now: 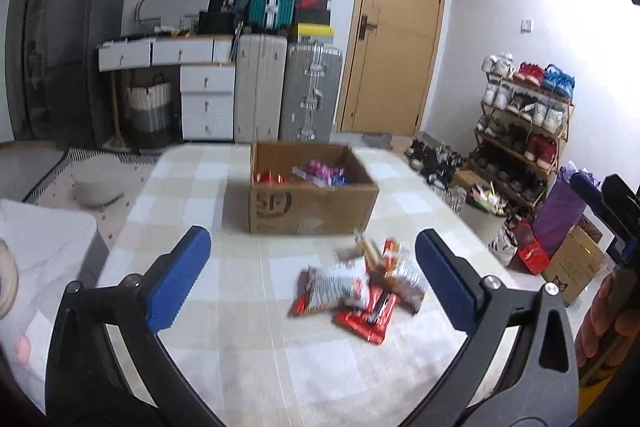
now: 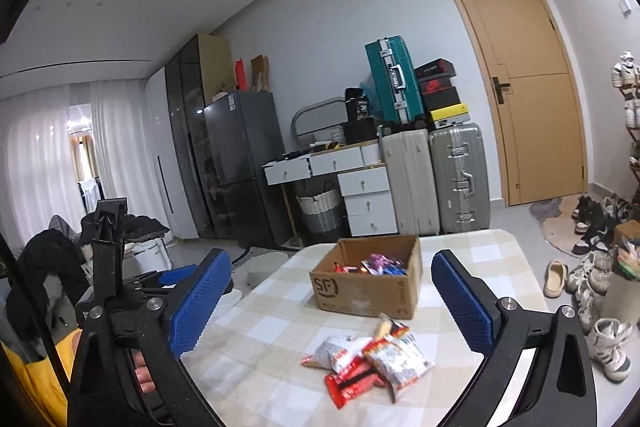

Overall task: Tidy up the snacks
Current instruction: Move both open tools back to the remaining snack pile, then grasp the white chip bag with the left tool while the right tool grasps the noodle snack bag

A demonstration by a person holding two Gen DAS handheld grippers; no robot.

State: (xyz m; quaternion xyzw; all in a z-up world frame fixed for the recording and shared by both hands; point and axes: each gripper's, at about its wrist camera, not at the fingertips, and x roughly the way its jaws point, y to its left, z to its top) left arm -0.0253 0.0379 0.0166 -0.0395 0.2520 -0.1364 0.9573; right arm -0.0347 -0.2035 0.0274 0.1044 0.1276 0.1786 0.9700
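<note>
Your left gripper (image 1: 312,277) hangs above the near part of the worktop (image 1: 224,327) with its blue pads spread wide apart and nothing between them. Your right gripper (image 2: 332,301) is the same: fingers well apart, holding nothing, raised over the near edge of the checked cloth.

The loose snacks (image 1: 360,287) lie in a small overlapping pile on the cloth, between you and the cardboard box (image 1: 312,205). In the left wrist view the pile sits closer to the right finger than to the left one. From the right wrist view you can pick out a white packet (image 2: 334,349), red wrappers (image 2: 352,381) partly under it, and a second printed packet (image 2: 400,357) leaning across them; the pile is blurred in the left view, so finer detail is not readable.

The box stands open on the worktop just behind the pile, apart from it, marked "SF" on its front wall. It already holds several wrapped snacks (image 2: 376,264), pink, red and blue.

Behind the worktop you have suitcases (image 1: 288,87), white drawers (image 1: 206,95) and a wooden door (image 1: 396,27), with a shoe rack (image 1: 520,131) to the right.
</note>
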